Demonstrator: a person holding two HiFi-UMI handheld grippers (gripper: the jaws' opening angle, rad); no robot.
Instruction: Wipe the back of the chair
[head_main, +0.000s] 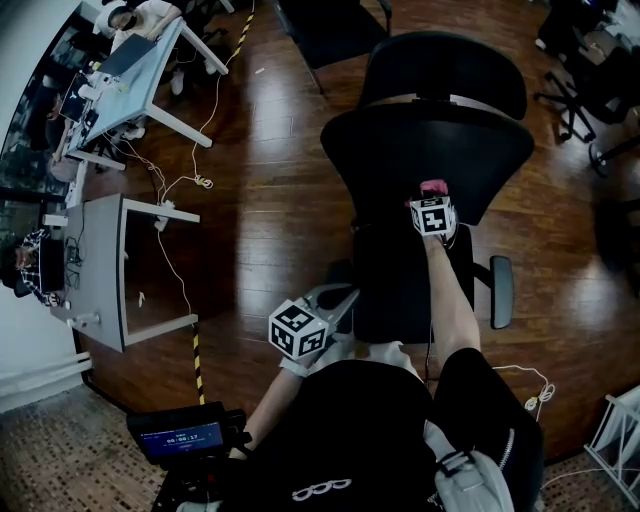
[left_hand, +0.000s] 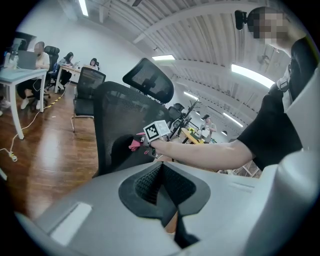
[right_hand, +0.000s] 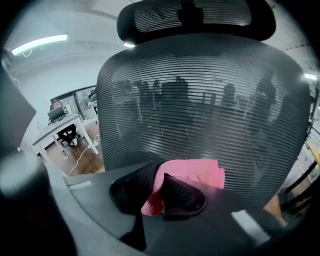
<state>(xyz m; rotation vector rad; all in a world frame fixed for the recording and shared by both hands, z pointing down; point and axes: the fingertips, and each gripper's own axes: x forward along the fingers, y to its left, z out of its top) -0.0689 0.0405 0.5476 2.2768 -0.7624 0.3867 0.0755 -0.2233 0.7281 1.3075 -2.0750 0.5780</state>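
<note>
— Head view, starting at the left: left gripper (head_main: 325, 305) low and close to the body, well apart from the chair back (head_main: 430, 140).

— Jaws there?

— Pressed together on nothing, going by the left gripper view. Idle, pointed at the chair back (left_hand: 117, 125) from the side.

— And further right?

— Right gripper (head_main: 433, 215) up against the lower middle of the back, clamped on a pink cloth (head_main: 433, 186). Same in the right gripper view: cloth (right_hand: 192, 172) pinched between the pads, with a free fold out front toward the mesh (right_hand: 200, 100). Touching or just short of it, hard to tell from that view.

— Stage of the job?

— Probably mid-wipe, low on the back. Upper mesh and headrest (right_hand: 195, 17) likely yet to do.

— Best way through the stroke?

— Hold the pinch firm, enough to stop the cloth slipping out. Lead with the loose fold, not the hard jaw tips, to avoid snagging the weave. Press lightly; mesh likely to give under a hard push. Sweep side to side in overlapping passes, edge to edge, then step upward.

— Risks?

— Chair possibly swivelling or rolling away under pressure. If so, brace the frame edge with the left gripper. Also worth checking the fold now and then for bunching between the pads.
</note>
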